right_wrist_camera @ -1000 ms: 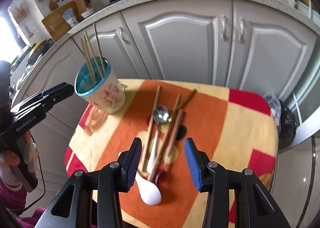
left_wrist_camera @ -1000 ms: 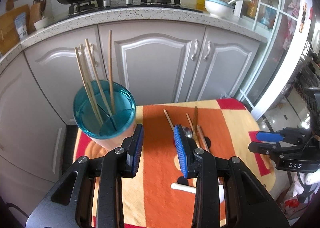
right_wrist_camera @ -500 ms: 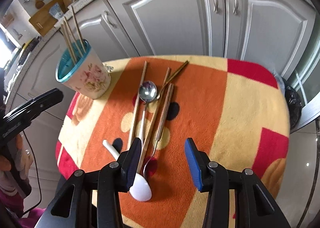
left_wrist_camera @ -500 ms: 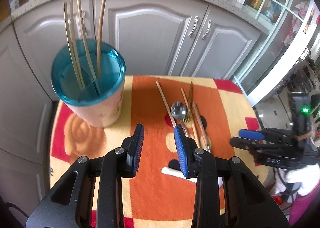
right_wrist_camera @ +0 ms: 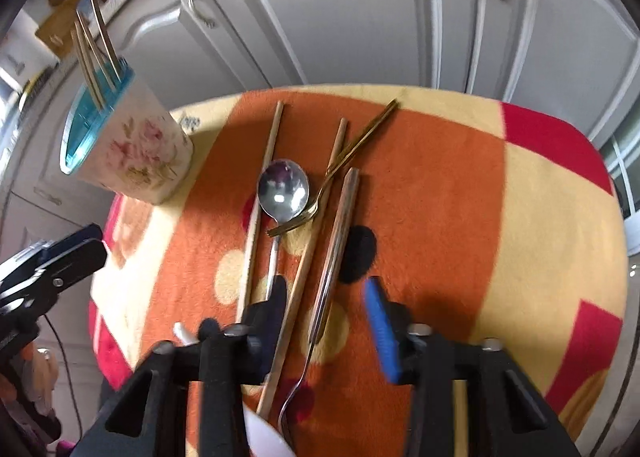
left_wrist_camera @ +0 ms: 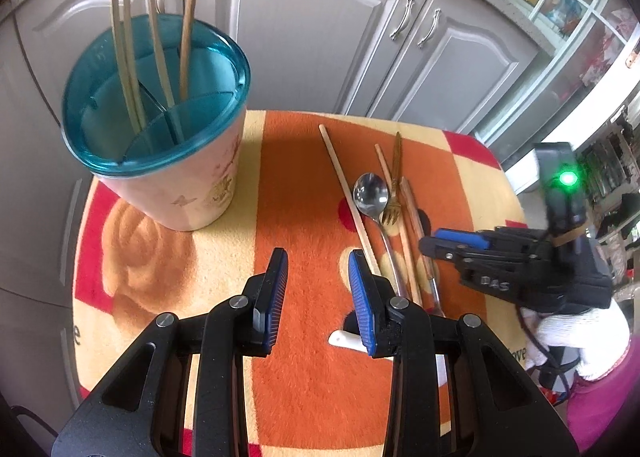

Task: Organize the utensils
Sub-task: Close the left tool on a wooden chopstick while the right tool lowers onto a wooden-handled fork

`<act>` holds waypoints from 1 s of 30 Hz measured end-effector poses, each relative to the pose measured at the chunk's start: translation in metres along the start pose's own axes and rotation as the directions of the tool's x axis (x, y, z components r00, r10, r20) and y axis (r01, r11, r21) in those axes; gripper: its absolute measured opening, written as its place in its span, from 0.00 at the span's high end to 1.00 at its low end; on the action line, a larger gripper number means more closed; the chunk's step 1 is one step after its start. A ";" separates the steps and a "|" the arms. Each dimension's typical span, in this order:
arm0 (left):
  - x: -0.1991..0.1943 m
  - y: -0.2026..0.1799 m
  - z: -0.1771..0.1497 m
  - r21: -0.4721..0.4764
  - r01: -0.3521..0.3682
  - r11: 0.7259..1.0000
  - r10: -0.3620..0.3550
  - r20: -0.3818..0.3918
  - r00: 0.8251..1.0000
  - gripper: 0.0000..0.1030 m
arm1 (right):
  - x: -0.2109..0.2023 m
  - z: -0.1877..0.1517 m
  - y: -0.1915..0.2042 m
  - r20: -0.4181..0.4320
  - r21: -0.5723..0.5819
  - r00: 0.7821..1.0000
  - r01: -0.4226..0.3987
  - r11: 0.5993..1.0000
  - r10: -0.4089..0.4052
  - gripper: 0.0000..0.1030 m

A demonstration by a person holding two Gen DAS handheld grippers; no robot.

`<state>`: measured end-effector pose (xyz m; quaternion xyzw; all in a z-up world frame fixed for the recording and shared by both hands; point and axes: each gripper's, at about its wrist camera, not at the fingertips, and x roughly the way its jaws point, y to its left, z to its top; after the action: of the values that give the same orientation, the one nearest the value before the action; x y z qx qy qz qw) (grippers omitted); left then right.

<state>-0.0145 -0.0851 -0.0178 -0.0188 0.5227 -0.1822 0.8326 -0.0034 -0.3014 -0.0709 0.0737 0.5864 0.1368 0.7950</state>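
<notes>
A floral cup with a teal divided lid (left_wrist_camera: 160, 129) holds several wooden chopsticks (left_wrist_camera: 132, 41) at the table's back left; it also shows in the right wrist view (right_wrist_camera: 132, 153). Loose utensils lie on the orange blanket: a steel spoon (right_wrist_camera: 282, 193), a gold fork (right_wrist_camera: 340, 165), wooden chopsticks (right_wrist_camera: 264, 193), a long-handled utensil (right_wrist_camera: 334, 253) and a white ceramic spoon (left_wrist_camera: 344, 339). My left gripper (left_wrist_camera: 318, 293) is open and empty above the blanket, left of the utensils. My right gripper (right_wrist_camera: 330, 321) is open, low over the long-handled utensil and a chopstick, which lie between its fingers.
The small table is covered by an orange, yellow and red blanket (right_wrist_camera: 460, 193). Grey kitchen cabinets (left_wrist_camera: 320, 25) stand close behind it. A glass-door cabinet (left_wrist_camera: 568, 17) is at the right. The right gripper shows in the left wrist view (left_wrist_camera: 452, 243).
Both grippers have moved down and forward toward the table. The right gripper has dropped low over the loose utensils. Both stayed open.
</notes>
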 end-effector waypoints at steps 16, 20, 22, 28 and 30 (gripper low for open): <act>0.068 -0.028 0.017 0.033 0.051 0.998 -0.046 -0.120 0.992 0.71 | -0.020 -0.014 -0.041 0.015 0.012 0.995 0.100 0.995 -0.100 0.79; 0.092 -0.033 0.018 0.050 0.042 0.998 -0.034 -0.159 0.987 0.72 | -0.030 -0.018 -0.045 0.032 0.042 0.997 0.067 0.997 -0.068 0.74; 0.098 -0.034 0.017 0.044 0.034 0.998 -0.027 -0.158 0.987 0.78 | -0.031 -0.019 -0.044 0.029 0.038 0.997 0.064 0.997 -0.065 0.73; 0.093 -0.026 0.019 0.052 0.035 0.998 -0.027 -0.154 0.988 0.95 | -0.029 -0.021 -0.042 0.021 0.052 0.999 0.041 0.998 -0.043 0.69; 0.086 -0.017 0.017 0.055 0.024 0.998 -0.016 -0.145 0.989 0.97 | -0.028 -0.020 -0.040 0.023 0.052 0.999 0.041 0.998 -0.042 0.69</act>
<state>0.0289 -0.1313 -0.0802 0.0128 0.5762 -0.2062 0.7908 -0.0254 -0.3495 -0.0624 0.0836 0.5815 0.1044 0.8025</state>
